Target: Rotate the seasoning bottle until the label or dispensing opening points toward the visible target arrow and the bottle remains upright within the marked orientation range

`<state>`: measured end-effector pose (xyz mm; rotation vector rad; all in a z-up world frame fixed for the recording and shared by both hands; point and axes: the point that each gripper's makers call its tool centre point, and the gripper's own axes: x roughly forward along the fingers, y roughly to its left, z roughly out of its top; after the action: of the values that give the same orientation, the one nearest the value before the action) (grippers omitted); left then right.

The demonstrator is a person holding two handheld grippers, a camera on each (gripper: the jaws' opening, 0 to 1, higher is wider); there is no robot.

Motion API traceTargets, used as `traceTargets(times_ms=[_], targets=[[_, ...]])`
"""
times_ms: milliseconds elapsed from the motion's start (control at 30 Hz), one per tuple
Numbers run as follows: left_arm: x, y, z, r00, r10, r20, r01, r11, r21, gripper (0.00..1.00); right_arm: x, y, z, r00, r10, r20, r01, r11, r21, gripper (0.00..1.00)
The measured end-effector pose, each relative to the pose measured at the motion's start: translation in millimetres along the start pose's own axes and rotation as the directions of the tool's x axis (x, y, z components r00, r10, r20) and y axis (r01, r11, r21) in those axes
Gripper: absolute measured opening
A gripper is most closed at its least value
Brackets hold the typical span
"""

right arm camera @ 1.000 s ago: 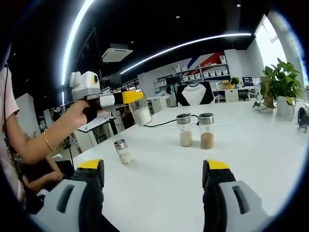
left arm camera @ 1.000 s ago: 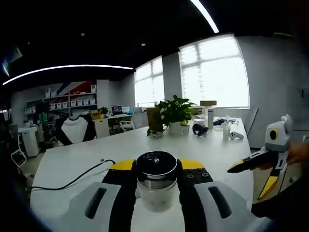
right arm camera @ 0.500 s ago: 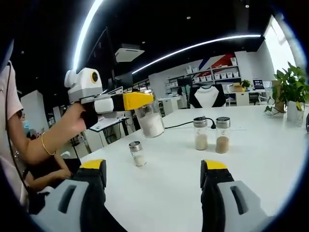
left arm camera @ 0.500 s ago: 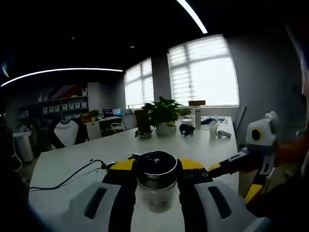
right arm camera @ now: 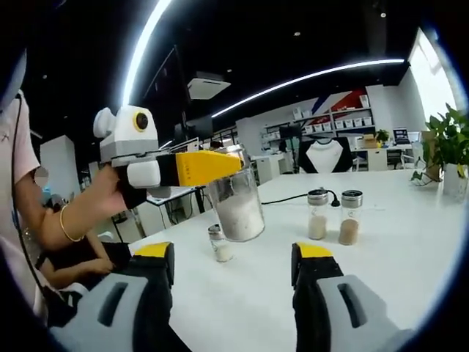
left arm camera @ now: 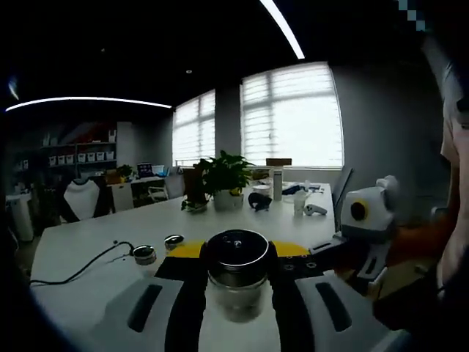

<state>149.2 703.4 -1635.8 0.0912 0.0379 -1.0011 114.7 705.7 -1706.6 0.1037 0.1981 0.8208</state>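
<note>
A glass seasoning bottle with a dark metal lid and white powder inside is held upright above the white table. My left gripper is shut on it, its yellow-tipped jaws clamping the neck under the lid. In the right gripper view the same bottle hangs from the left gripper, held by a person's hand. My right gripper stands open just below and in front of the bottle, with nothing between its fingers; it also enters the left gripper view from the right.
A small shaker stands on the table under the held bottle. Two more bottles stand farther right, near a black cable. A potted plant and small items sit at the far end.
The left gripper has brought the bottle closer to the right gripper, so it looms larger in the right gripper view. The right gripper has drawn nearer in the left gripper view. Both cameras shifted.
</note>
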Motion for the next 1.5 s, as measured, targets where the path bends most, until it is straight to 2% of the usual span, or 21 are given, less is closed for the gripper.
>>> traceTargets(times_ms=[100, 233, 400, 533, 667, 967, 1233, 1367, 1500], targets=[[-1, -5.9, 3.2, 1.000, -0.009, 0.003, 0.009, 1.000, 0.010, 0.34, 0, 1, 11.4, 1.000, 0.014, 0.021, -0.014, 1.000, -0.028, 0.63], [-3, -17.6, 8.4, 0.998, -0.060, 0.020, 0.060, 0.998, -0.020, 0.34, 3, 1, 19.8, 1.000, 0.021, 0.023, -0.019, 0.997, -0.073, 0.57], [-5, -27.1, 13.7, 0.996, -0.083, 0.023, 0.083, 0.996, -0.012, 0.34, 6, 2, 18.3, 0.999, 0.039, 0.006, -0.039, 0.995, -0.089, 0.49], [-8, -30.4, 19.0, 0.993, -0.108, 0.039, 0.109, 0.993, -0.039, 0.34, 5, 4, 22.0, 0.999, 0.042, 0.018, -0.040, 0.995, -0.097, 0.46], [-10, -35.4, 19.3, 0.990, -0.140, 0.027, 0.141, 0.989, -0.041, 0.34, 5, 6, 23.1, 0.998, 0.055, 0.014, -0.053, 0.991, -0.120, 0.42], [-12, -39.6, 20.8, 0.988, -0.154, 0.006, 0.154, 0.988, -0.003, 0.34, 4, 14, 25.5, 0.996, 0.092, 0.003, -0.091, 0.987, -0.136, 0.38], [-18, -49.3, 24.2, 0.975, -0.222, 0.002, 0.222, 0.975, -0.014, 0.34, 2, 30, 28.7, 0.989, 0.147, -0.010, -0.147, 0.974, -0.173, 0.32], [-19, -47.9, 26.4, 0.973, -0.229, 0.008, 0.230, 0.973, -0.024, 0.34, 0, 32, 31.3, 0.993, 0.117, 0.015, -0.113, 0.978, -0.173, 0.31], [-18, -44.3, 27.1, 0.982, -0.189, 0.022, 0.189, 0.982, -0.016, 0.34, 0, 25, 33.6, 0.998, 0.056, 0.016, -0.051, 0.979, -0.199, 0.31]])
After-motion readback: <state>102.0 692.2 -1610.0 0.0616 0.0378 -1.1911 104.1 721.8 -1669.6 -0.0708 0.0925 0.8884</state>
